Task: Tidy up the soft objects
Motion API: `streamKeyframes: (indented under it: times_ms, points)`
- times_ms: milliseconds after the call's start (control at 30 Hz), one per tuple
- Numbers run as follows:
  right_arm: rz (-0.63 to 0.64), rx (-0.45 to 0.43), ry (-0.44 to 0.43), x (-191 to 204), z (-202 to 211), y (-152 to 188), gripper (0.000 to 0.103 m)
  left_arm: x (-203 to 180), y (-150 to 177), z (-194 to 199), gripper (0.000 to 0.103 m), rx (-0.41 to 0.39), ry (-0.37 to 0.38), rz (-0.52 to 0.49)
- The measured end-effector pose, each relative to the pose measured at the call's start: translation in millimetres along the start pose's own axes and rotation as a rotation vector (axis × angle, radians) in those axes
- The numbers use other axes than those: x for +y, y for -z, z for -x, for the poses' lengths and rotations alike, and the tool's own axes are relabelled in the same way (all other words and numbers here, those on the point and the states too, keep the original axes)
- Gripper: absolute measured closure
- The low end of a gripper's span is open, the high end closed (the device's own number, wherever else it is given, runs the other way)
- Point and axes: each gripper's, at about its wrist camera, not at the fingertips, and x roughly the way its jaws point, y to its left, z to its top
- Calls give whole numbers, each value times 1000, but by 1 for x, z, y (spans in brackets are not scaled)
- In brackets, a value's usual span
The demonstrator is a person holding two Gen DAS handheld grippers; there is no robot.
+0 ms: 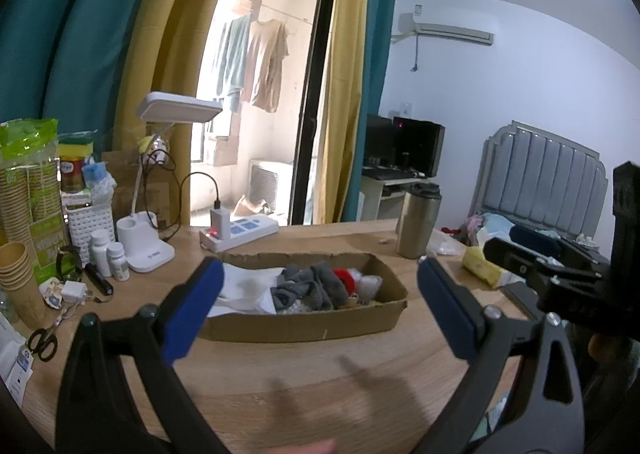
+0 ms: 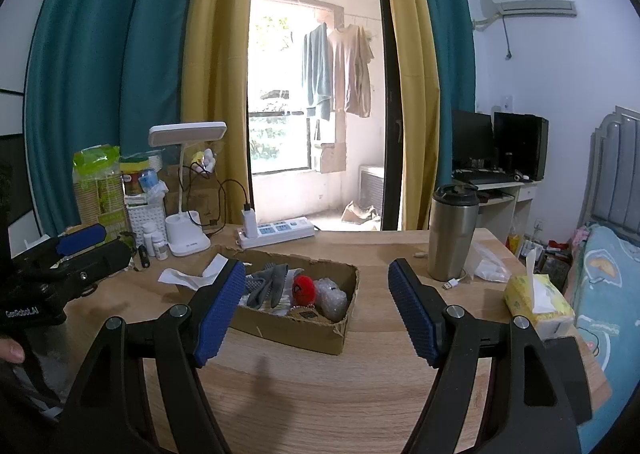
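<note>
Left wrist view shows the left tongs (image 1: 318, 300) spread wide and holding nothing, above the wooden surface (image 1: 304, 378). Beyond them sits a shallow cardboard box (image 1: 304, 324) with grey socks (image 1: 310, 288), a red plush ball (image 1: 346, 280) and what may be bubble wrap (image 1: 370, 286) inside. Right wrist view has the right tongs (image 2: 316, 306) equally wide and empty, near the same box, with a steel tumbler (image 2: 452, 232) and tissue pack (image 2: 536, 300) off to the right.

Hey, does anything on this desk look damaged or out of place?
The cardboard box has ragged, torn edges, and its near right corner is creased. A white cloth spills over its left end onto the table. Both grippers are open and holding nothing.
</note>
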Motion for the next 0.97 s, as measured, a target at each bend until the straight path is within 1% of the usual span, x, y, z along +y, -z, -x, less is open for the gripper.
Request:
streamKeyframes:
  times_ms: [800, 967]
  points:
    - [-1, 3, 0, -1, 0, 1, 26, -1, 0, 0, 4, 2, 3, 1]
    - [2, 17, -3, -3, -2, 4, 26, 0, 0, -4, 4, 18, -4, -25]
